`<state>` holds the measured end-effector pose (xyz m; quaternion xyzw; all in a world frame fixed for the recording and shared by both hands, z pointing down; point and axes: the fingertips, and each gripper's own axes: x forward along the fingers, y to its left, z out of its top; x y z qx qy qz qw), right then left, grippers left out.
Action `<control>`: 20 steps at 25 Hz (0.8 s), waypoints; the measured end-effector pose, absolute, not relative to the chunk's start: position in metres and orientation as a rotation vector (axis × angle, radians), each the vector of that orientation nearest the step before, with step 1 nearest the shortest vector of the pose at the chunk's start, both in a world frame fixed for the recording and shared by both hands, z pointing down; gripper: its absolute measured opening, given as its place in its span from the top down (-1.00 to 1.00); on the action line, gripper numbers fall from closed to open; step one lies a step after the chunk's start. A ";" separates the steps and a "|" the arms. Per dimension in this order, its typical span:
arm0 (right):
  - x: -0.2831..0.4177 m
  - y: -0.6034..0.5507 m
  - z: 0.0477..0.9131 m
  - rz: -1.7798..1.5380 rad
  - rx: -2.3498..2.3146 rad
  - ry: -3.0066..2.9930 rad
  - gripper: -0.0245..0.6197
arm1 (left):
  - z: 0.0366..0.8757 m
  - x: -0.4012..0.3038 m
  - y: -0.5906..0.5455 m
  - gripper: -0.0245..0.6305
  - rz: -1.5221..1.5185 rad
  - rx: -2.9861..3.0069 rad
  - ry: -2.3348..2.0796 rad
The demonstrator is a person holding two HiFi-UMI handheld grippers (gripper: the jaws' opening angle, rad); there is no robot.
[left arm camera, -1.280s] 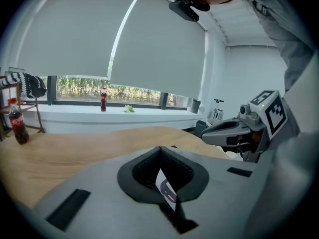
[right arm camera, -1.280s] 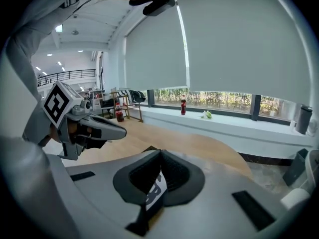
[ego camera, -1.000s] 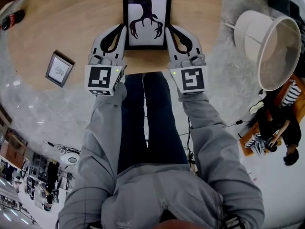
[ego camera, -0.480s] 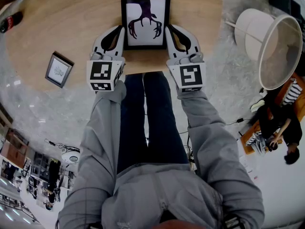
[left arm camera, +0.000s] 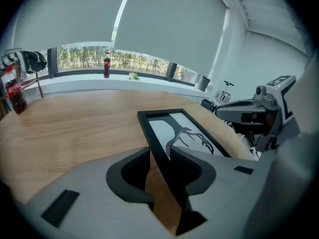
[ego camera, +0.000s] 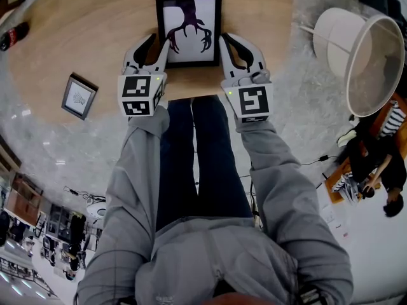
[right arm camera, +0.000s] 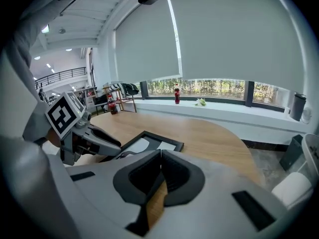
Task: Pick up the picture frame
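Table: pale wood, matt, fine grain. Picture frame: black moulding, smooth satin finish; glossy pane over white paper print. Sleeve: grey woven cloth. Rug: grey, rough pile. Lampshade: white, matt.

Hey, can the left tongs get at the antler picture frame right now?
Probably yes. The left tongs have just been opening and stand open, with the left edge of the picture frame between them; nothing else is in the gap.
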<state>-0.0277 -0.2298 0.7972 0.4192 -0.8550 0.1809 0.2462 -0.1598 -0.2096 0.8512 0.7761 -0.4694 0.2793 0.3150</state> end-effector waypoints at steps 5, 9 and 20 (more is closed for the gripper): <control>-0.018 -0.227 0.798 0.507 1.167 -2.321 0.82 | 0.857 -0.153 -0.209 0.53 0.763 2.013 -1.196; -0.007 -0.222 0.799 0.516 1.191 -2.303 0.82 | 0.858 -0.150 -0.208 0.53 0.773 2.001 -1.205; 0.101 -0.172 0.797 0.572 1.311 -2.221 0.82 | 0.850 -0.047 -0.175 0.53 0.835 2.061 -1.124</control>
